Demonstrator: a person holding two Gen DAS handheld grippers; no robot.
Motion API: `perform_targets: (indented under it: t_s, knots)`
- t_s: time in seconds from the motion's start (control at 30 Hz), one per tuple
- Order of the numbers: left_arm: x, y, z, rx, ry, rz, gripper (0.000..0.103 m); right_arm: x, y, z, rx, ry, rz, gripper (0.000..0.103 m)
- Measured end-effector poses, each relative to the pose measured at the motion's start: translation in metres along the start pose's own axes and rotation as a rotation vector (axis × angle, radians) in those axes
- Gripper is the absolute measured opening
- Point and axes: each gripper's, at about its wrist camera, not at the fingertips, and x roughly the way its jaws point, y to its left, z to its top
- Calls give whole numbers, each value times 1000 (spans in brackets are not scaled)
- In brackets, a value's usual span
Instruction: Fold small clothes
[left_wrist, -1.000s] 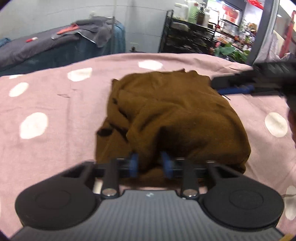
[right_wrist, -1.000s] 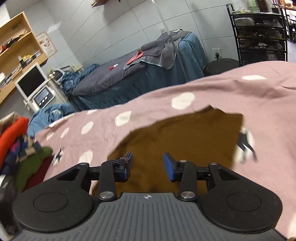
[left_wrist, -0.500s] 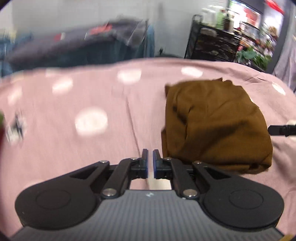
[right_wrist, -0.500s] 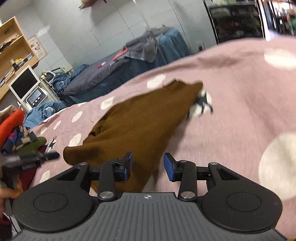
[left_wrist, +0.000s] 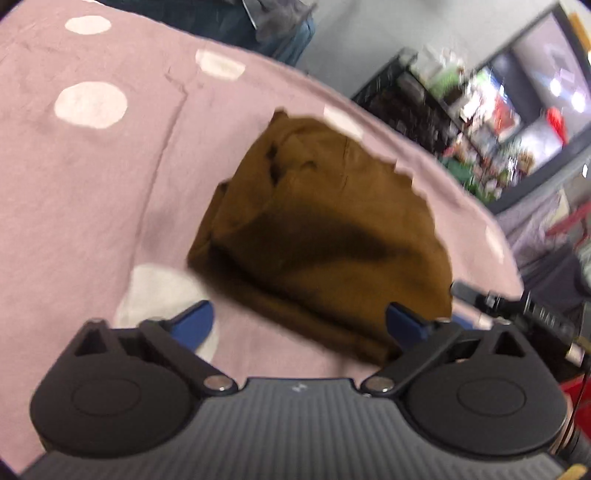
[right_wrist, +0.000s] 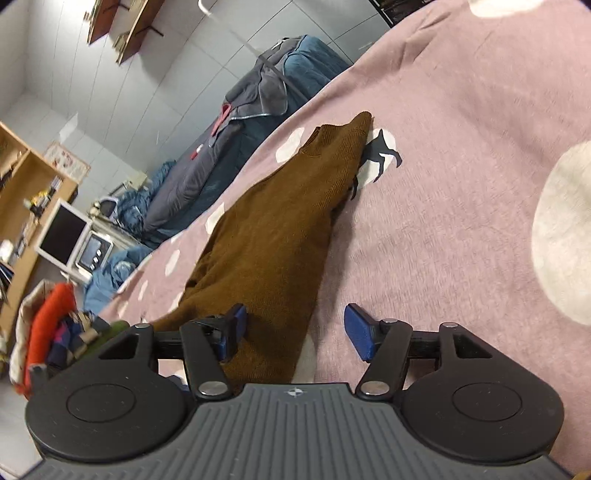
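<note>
A folded brown knit garment lies on the pink sheet with white spots. My left gripper is wide open just short of the garment's near edge, its fingers either side of it. My right gripper is open at the garment's other end, with the left blue pad touching the cloth and nothing held. The right gripper also shows at the right edge of the left wrist view.
A blue-grey covered bed stands beyond the pink sheet. A pile of coloured clothes sits at the left. A monitor and wooden shelves are at the far left. A black rack stands behind the bed.
My left gripper was on the garment, let go and shut beside it, and is now wide open at its near edge. My right gripper opened wider and tilted.
</note>
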Motion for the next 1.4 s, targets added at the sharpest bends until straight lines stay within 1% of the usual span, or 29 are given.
perform_targets:
  t_s: [0.1,0.17,0.2,0.23,0.27,0.3,0.33,0.37,0.4,0.43,0.47,0.53,0.57,0.6,0.63,0.7,0.83,0.9,0.97,1.07,1.13,1.2,1.27,1.3,1.37,1.4]
  knots:
    - [14,9,10,-96,-70,-30,103,11,1,7,27,9,23,97]
    - [23,18,15,-171,-124,-60,102,23,0,14,65,-1,41,95]
    - [23,20,18,-185,-142,-65,101,29,0,17,78,-12,49,94]
    - [27,18,21,-175,-152,-53,98,36,-1,21,85,-23,55,93]
    - [30,14,23,-147,-155,-28,89,42,-2,25,95,-39,57,92]
    - [34,7,26,-105,-152,9,77,48,-2,29,104,-60,60,90]
    - [38,0,29,-55,-146,47,71,55,-2,33,107,-69,60,78]
    - [41,-7,31,-16,-138,72,62,62,-1,36,106,-72,47,58]
    - [45,-11,33,7,-128,89,56,69,2,38,96,-62,24,46]
    - [45,-14,36,22,-116,102,53,75,5,40,76,-48,4,28]
    - [45,-18,37,38,-104,116,48,79,7,40,52,-40,-12,22]
    - [40,-25,40,85,-81,137,40,80,12,39,24,-42,-36,22]
    - [37,-30,41,116,-73,147,33,79,13,40,11,-39,-47,22]
    - [34,-36,42,155,-64,165,29,77,16,40,-4,-37,-61,22]
    - [31,-43,42,195,-66,183,27,73,20,39,-20,-39,-75,22]
    - [20,-54,42,253,-78,196,24,68,30,39,-69,-45,-89,21]
    - [-10,-71,44,348,-105,211,22,57,65,42,-217,-56,-104,20]
    - [-32,-75,48,375,-127,209,22,50,90,43,-305,-55,-93,20]
    - [-64,-78,56,404,-154,210,22,43,121,44,-392,-54,-77,20]
    - [-123,-79,72,453,-221,249,22,35,175,47,-477,-46,13,20]
    - [-173,-76,88,465,-258,264,22,35,216,50,-510,-36,68,20]
    - [-234,-71,106,490,-306,306,22,40,261,56,-517,-11,165,20]
    - [-302,-66,120,533,-375,398,22,44,310,61,-499,19,271,20]
    - [-337,-60,124,533,-412,441,22,46,336,62,-481,40,335,20]
    - [-407,-41,132,481,-475,496,23,49,385,62,-458,85,478,20]
    - [-439,-29,134,432,-508,502,23,53,409,60,-447,102,537,20]
